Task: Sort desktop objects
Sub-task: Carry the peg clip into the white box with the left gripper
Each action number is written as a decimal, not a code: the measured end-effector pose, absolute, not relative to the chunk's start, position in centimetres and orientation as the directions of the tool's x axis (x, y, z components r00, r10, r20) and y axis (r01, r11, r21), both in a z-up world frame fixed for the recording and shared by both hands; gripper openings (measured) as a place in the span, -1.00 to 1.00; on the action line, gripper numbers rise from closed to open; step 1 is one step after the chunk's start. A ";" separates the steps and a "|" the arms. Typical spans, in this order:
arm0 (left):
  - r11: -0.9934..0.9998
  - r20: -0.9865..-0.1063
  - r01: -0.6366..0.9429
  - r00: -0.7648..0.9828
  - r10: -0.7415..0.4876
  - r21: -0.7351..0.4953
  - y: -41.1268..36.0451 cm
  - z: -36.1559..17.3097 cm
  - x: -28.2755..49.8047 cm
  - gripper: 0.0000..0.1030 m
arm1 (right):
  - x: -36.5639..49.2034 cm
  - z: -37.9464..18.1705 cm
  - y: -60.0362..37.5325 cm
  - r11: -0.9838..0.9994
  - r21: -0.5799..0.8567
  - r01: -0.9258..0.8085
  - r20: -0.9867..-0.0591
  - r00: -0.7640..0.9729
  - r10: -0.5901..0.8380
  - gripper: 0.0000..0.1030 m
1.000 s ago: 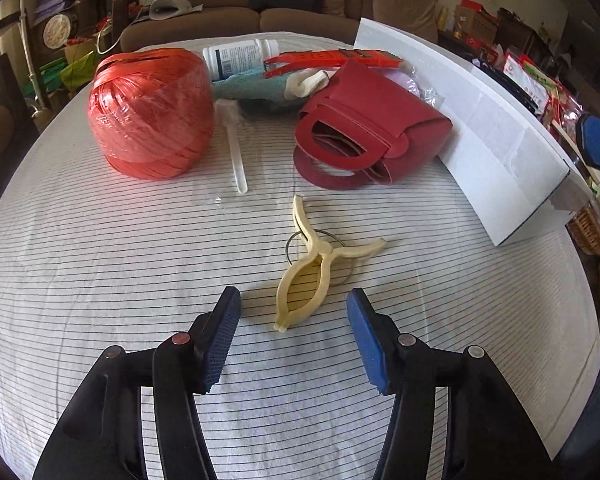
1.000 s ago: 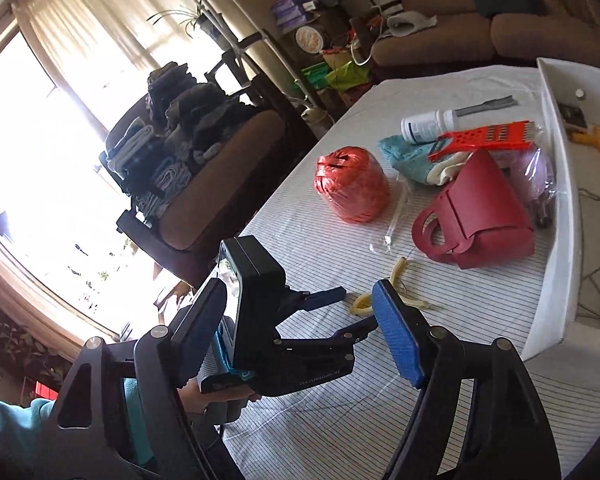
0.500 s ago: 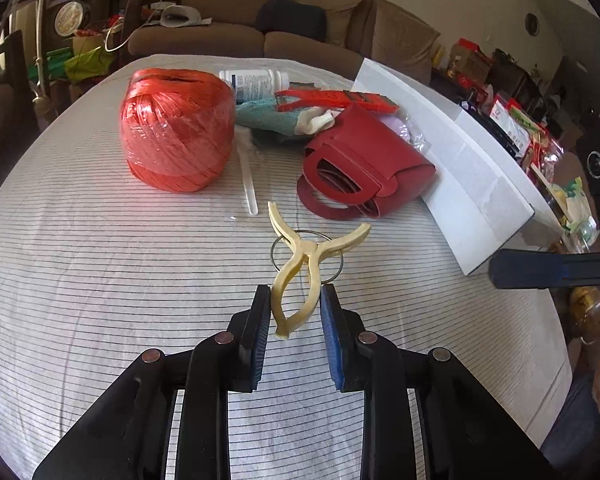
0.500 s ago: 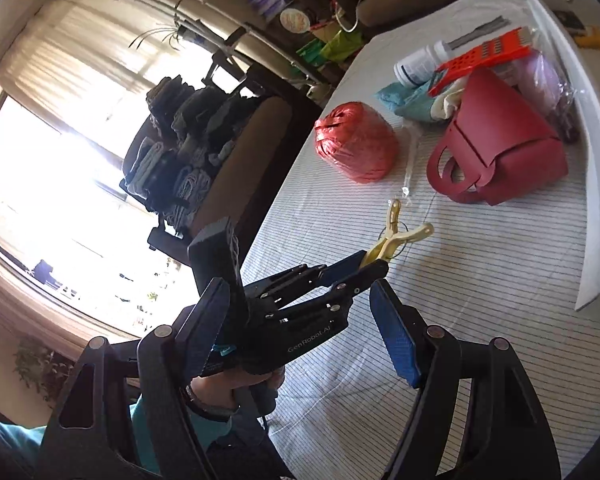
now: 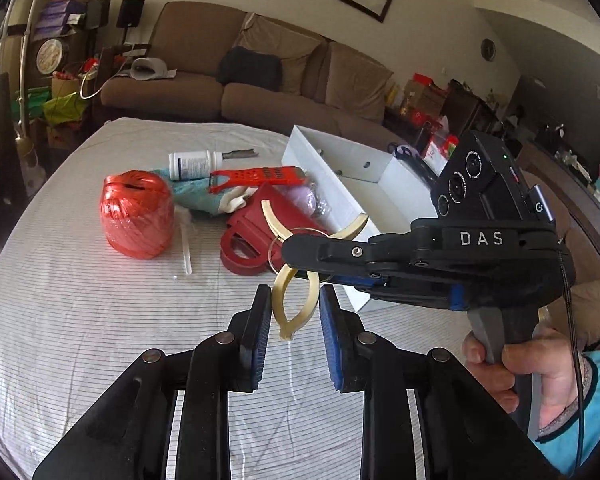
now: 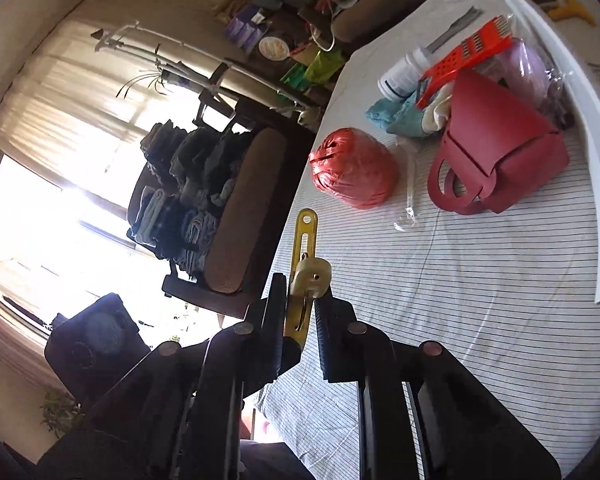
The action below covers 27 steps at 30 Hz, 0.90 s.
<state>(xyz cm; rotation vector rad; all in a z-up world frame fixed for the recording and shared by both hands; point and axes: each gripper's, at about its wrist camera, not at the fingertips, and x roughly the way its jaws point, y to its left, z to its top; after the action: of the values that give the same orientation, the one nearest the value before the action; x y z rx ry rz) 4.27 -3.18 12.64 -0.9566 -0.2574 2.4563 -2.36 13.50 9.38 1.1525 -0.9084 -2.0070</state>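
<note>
A cream plastic clip (image 5: 290,300) with a metal ring hangs in the air above the striped table. My left gripper (image 5: 292,312) has its blue pads on either side of the clip's lower end, with small gaps showing. My right gripper (image 6: 298,304) is shut on the clip (image 6: 306,276) at its middle, and it shows from the side in the left wrist view (image 5: 320,254), crossing in front of the clip. The white box (image 5: 364,184) stands at the right of the table.
On the table lie a red twine ball (image 5: 138,216), a red handbag (image 5: 256,236), a red grater (image 5: 260,178), a white bottle (image 5: 194,164), a teal cloth (image 5: 196,198) and a clear plastic strip (image 5: 186,248). A sofa (image 5: 240,92) stands behind.
The clip has left the table and hangs in the air. My right gripper came in from the right and shut on it. My left gripper's pads have spread a little.
</note>
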 end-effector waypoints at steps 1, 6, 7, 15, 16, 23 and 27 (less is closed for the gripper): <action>-0.863 -0.583 -0.375 -0.636 0.506 -0.339 -2.8 12.9 4.3 -0.53 | -2.2 9.9 13.7 -0.551 0.811 0.195 -0.440 -0.417 -0.795 -0.77; -0.856 -0.561 -0.413 -0.648 0.516 -0.310 0.0 15.4 4.6 -0.53 | -1.4 12.7 15.8 -0.566 0.796 0.214 -0.437 -0.444 -0.782 -0.77; -0.854 -0.557 -0.423 -0.649 0.519 -0.302 0.7 16.0 4.5 -0.53 | -1.2 13.2 16.6 -0.560 0.800 0.214 -0.428 -0.449 -0.784 -0.77; -0.821 -0.528 -0.510 -0.637 0.562 -0.258 8.6 19.7 3.0 -0.52 | 0.0 17.5 24.6 -0.593 0.778 0.209 -0.418 -0.533 -0.736 -0.77; -0.815 -0.529 -0.521 -0.631 0.568 -0.253 9.9 20.2 2.7 -0.52 | 0.2 18.1 25.8 -0.600 0.773 0.206 -0.418 -0.546 -0.726 -0.77; -0.766 -0.541 -0.595 -0.572 0.616 -0.242 19.0 22.3 -0.5 -0.52 | -0.4 21.2 35.8 -0.623 0.766 0.157 -0.422 -0.608 -0.672 -0.77; -0.758 -0.565 -0.599 -0.542 0.622 -0.260 23.0 21.6 -3.3 -0.53 | -2.5 21.0 40.7 -0.615 0.782 0.099 -0.443 -0.605 -0.661 -0.77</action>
<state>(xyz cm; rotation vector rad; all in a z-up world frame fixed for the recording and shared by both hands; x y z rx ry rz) -3.33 23.02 21.61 -0.8530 -0.0464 2.2764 -2.53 40.72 21.05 1.0378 -1.0210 -2.2388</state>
